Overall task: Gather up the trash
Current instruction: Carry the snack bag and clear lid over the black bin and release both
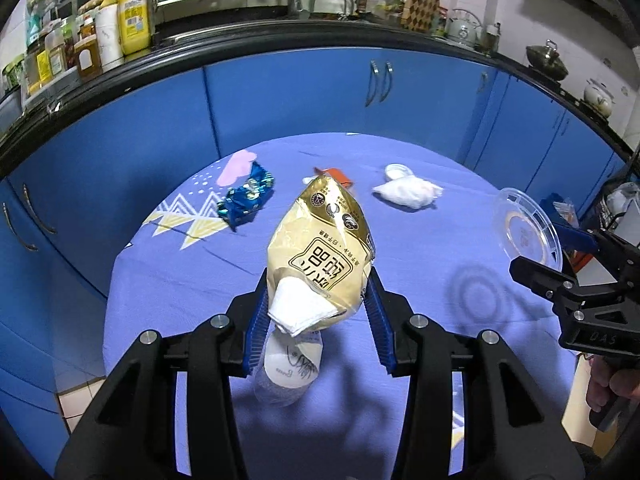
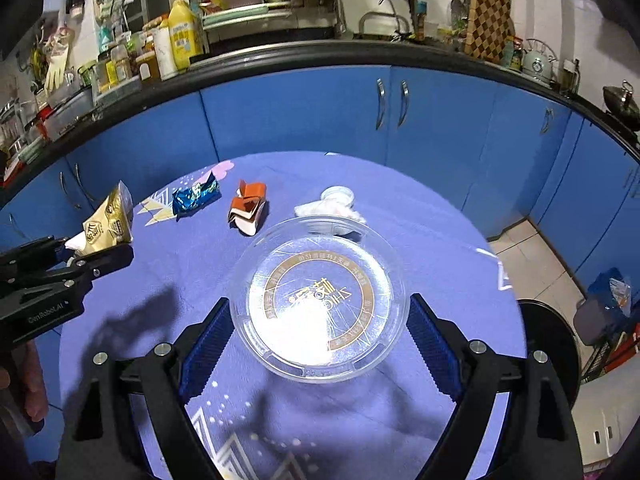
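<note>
My left gripper (image 1: 317, 286) is shut on a gold snack bag (image 1: 320, 240) with a white tissue sticking out of its lower end, and holds it up off the purple tablecloth (image 1: 440, 248). In the right wrist view the same bag (image 2: 108, 224) shows at the left. The right gripper (image 2: 320, 304) is shut on a round clear plastic lid (image 2: 320, 292), which hangs above the cloth. On the table lie a blue wrapper (image 2: 196, 196), a folded orange carton (image 2: 246, 208), a crumpled white tissue (image 2: 336, 208) and a white cup (image 1: 288, 368).
Blue cabinets (image 1: 300, 92) under a black counter crowded with bottles ring the far side of the table. A black round thing (image 2: 548, 332) stands on the tiled floor at the right. A person's hand (image 1: 608, 376) holds the right gripper's handle.
</note>
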`<state>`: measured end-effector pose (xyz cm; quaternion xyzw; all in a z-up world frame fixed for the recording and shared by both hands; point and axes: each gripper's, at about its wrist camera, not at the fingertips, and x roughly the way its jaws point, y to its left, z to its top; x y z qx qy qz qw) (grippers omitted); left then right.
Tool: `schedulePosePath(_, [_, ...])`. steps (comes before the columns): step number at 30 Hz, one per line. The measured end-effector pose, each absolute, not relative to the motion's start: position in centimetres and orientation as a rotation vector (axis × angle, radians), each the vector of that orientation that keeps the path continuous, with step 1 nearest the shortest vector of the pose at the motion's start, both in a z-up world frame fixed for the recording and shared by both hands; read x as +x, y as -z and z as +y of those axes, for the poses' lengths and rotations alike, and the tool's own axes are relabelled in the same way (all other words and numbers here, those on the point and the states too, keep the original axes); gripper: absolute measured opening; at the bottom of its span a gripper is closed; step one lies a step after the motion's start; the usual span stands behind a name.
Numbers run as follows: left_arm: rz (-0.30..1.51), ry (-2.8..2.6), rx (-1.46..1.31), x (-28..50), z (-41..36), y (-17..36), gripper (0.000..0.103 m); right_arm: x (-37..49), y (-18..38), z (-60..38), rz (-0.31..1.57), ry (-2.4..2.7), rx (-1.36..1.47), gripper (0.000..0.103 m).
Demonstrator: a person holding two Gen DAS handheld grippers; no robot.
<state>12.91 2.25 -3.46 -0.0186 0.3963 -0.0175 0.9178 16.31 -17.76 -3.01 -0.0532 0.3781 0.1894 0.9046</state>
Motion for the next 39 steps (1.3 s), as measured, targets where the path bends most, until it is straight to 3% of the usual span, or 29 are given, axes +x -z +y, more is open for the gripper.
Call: schedulePosePath(39, [0.768,0.342,0.115,18.9,-23.1,-0.5,0.045,16.7,-0.6,-40.9,0.669,-0.056,0.040,0.084])
